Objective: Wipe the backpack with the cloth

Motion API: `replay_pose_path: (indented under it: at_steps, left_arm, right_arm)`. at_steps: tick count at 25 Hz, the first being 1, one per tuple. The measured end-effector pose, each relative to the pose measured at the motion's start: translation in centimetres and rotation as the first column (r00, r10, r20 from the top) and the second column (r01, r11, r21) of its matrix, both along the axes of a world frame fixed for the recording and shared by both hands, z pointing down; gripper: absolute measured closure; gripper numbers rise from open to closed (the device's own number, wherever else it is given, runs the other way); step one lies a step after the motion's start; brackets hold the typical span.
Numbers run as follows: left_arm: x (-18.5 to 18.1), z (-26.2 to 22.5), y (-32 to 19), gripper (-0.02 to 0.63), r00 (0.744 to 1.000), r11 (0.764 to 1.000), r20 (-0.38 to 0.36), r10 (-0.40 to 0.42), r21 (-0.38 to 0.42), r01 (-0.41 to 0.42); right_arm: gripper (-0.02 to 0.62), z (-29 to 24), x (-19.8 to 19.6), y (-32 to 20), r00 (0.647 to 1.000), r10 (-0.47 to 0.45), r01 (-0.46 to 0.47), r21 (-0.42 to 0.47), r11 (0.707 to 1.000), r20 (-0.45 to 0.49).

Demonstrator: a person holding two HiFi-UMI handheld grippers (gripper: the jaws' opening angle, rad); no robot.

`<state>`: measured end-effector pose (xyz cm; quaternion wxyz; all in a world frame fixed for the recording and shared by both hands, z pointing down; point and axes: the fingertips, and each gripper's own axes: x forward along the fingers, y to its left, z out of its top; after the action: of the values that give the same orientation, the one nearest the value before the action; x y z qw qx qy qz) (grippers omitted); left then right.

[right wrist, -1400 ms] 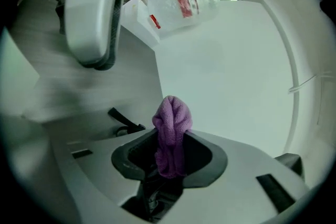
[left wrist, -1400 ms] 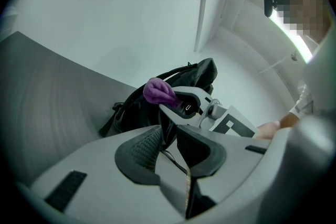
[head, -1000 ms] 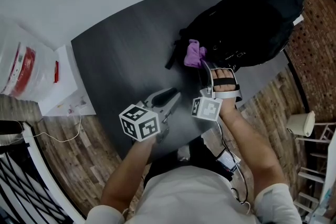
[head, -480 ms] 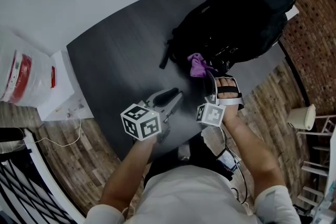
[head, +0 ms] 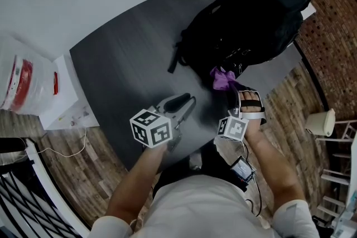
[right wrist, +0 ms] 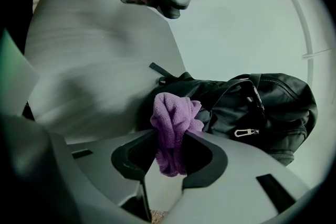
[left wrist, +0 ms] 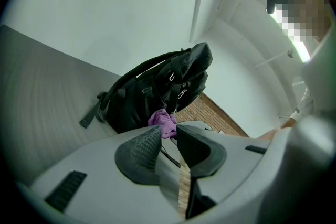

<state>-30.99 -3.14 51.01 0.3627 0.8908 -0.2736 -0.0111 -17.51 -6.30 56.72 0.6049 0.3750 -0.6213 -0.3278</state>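
Note:
The black backpack [head: 245,19] lies on the far right corner of the dark table [head: 128,58]; the gripper views show it too [left wrist: 152,94] [right wrist: 262,102]. A purple cloth [head: 223,79] [right wrist: 173,123] is bunched in my right gripper [head: 230,88] [right wrist: 170,152], which is shut on it and presses it against the backpack's near lower edge. My left gripper [head: 181,104] [left wrist: 169,136] hovers over the table's near middle, apart from the bag. Its jaws are drawn close with only a thin slit between them and nothing in it. The cloth [left wrist: 164,122] shows beyond them.
A loose black strap [head: 175,61] trails from the bag onto the table. At the left, off the table, stand a white container with a red band [head: 22,72] and a white box [head: 64,97]. A white lamp-like object [head: 319,122] sits on the wooden floor at the right.
My right gripper has slid the cloth to the right and toward me along the backpack's lower edge. The left gripper has stayed about where it was.

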Motion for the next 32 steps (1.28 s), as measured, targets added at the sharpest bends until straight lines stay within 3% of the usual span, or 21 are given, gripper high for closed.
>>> replay_pose_path:
  at_steps: [7,11,16,24,32]
  left_arm:
    - [-0.1,0.8,-0.2,0.512,1.0,1.0,0.009,0.006,-0.01,-0.006]
    - [0.1,1.2,-0.4,0.512,1.0,1.0,0.014,0.012,-0.016,-0.011]
    - [-0.3,1.5,-0.7,0.512,1.0,1.0,0.026,0.007,-0.016,-0.006]
    - [-3.7,2.7,-1.6,0.514,0.996,0.997,0.061,-0.066,-0.026,0.067]
    - [-7.6,4.8,-2.9,0.512,0.986,0.989,0.094,-0.135,-0.047,0.14]
  right_arm:
    - [0.46,-0.6,2.2,3.0,0.998,0.047,-0.047,-0.006,0.999,0.03]
    - [0.46,-2.1,1.6,3.9,0.998,0.024,-0.025,0.021,0.999,0.062]
    - [0.46,-3.1,-2.4,3.2,0.992,-0.06,0.055,0.049,0.997,0.112]
    - [0.46,-0.8,-10.4,-1.0,0.973,-0.167,0.166,0.018,0.986,0.163]
    - [0.46,2.9,-15.1,-5.4,0.973,-0.162,0.171,-0.042,0.984,0.163]
